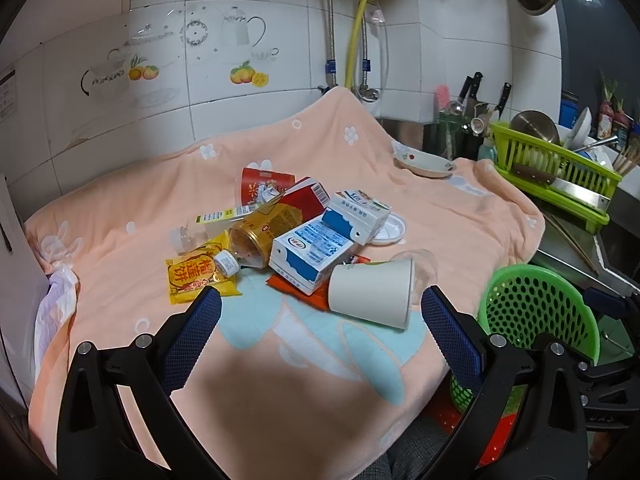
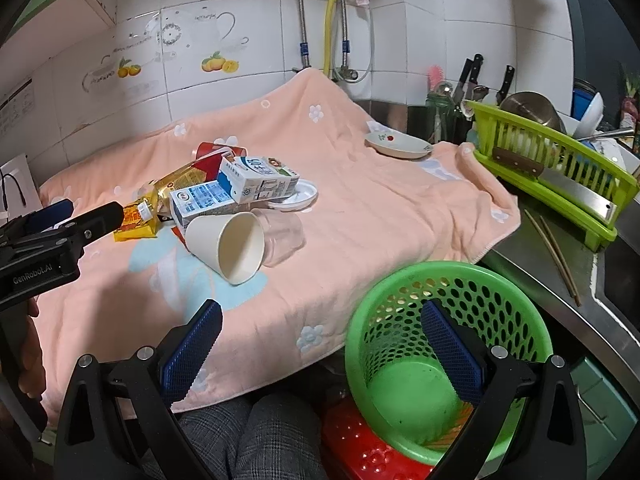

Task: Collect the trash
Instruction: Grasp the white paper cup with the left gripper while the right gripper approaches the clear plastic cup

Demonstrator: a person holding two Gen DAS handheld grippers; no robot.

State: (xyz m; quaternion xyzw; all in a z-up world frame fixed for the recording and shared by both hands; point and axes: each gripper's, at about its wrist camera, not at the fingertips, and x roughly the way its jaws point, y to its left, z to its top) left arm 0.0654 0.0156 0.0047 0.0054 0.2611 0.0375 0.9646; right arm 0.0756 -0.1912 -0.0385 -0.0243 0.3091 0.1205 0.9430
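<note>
Both tongs are gaping wide, holding nothing. Just ahead of the left tongs (image 1: pixel 320 312), a paper cup (image 1: pixel 370 294) is lying on its side at the near edge of the trash pile; cartons (image 1: pixel 310 250) and a bottle (image 1: pixel 256 236) are sitting behind it. The green basket (image 2: pixel 400 300) is waiting below the right tongs (image 2: pixel 320 328). Squeezing the cup sideways risks crushing it or rolling it off the tabletop (image 1: pixel 460 208).
</note>
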